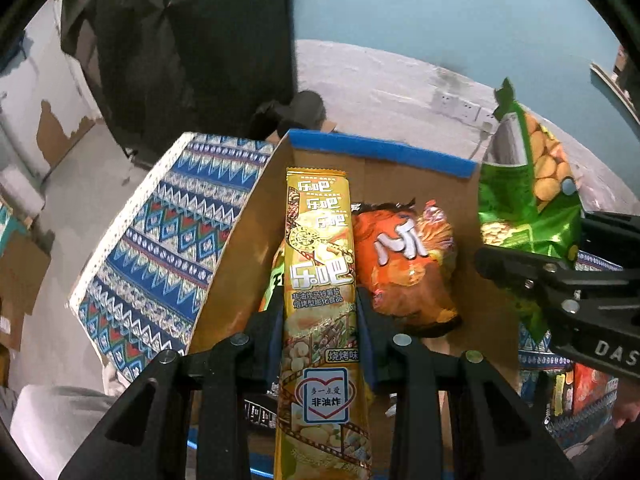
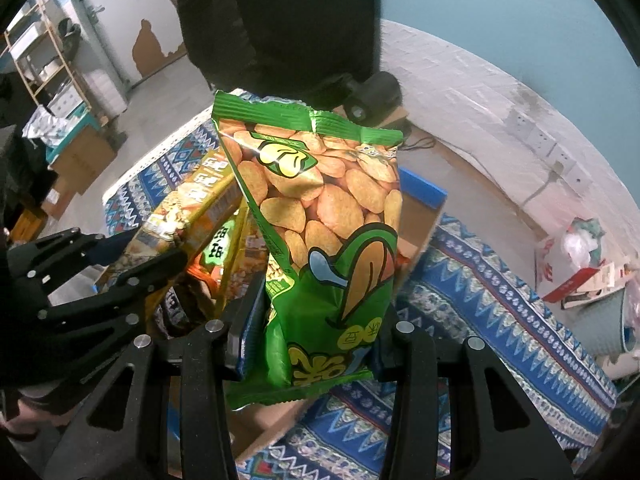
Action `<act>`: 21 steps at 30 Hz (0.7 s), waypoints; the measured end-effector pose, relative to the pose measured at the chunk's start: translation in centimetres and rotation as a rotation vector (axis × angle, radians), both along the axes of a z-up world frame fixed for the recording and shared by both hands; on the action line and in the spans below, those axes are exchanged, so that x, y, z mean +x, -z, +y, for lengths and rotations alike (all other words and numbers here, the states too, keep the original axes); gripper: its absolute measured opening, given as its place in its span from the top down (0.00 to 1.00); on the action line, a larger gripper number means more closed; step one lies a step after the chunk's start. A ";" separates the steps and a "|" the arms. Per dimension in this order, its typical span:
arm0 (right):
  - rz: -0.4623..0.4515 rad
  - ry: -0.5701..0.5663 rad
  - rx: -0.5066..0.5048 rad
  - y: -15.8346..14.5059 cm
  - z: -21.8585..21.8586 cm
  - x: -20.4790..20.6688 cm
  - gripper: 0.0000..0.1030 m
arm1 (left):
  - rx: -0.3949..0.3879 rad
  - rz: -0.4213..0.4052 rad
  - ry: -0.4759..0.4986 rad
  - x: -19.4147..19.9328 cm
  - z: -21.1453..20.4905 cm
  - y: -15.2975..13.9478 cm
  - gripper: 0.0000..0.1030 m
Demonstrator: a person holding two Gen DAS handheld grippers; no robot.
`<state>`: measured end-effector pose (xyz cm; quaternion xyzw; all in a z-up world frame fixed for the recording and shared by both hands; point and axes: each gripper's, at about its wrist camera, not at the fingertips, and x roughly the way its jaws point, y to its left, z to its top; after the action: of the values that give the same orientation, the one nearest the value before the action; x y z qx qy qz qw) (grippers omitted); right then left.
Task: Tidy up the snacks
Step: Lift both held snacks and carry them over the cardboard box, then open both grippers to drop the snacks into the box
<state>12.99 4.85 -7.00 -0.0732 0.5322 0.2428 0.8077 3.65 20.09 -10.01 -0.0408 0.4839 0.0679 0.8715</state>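
The left gripper (image 1: 318, 320) pinches a long gold pack (image 1: 320, 280) between its fingers, gripped at mid-length so that the pack stands on end and points into the box (image 1: 384, 152) below. Held upright like this, it can probably slide in as a narrow slot-filler beside the orange bag (image 1: 404, 264) already lying on the box floor. The right gripper (image 2: 320, 344) is clamped on a green bag (image 2: 320, 216) near its bottom seal — the puffed top rises free above the fingers, over the box's right side, likely waiting its turn.

The gold pack reads 乐吧 several times down its face, then 非油炸马铃薯片 and 焙烤型膨化食品, with 烧烤味 lower down and a heart badge saying 非油炸. The orange bag shows only part of a large white character. The green bag pictures oval crackers or beans; its yellow lettering is too creased to read. "DAS" is printed on the right gripper's arm in the left view.

The box has a blue taped rim and sits on a patterned cloth (image 2: 500, 300) — blue, white and red zigzags.
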 end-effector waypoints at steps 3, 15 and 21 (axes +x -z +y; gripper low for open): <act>0.016 -0.005 0.010 0.3 0.5 0.3 0.60 | -0.007 0.013 -0.017 -0.1 0.4 0.2 0.57; 0.040 -0.014 0.037 0.4 1.3 0.5 0.58 | 0.079 -0.005 -0.025 -1.4 0.9 -1.9 0.22; 0.037 -0.008 0.037 0.1 1.1 0.3 0.42 | 0.076 -0.003 -0.019 -1.7 1.0 -2.4 0.22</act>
<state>13.33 5.96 -7.11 -0.0557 0.5422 0.2572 0.7980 1.94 21.04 -7.63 -0.0122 0.4794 0.0944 0.8724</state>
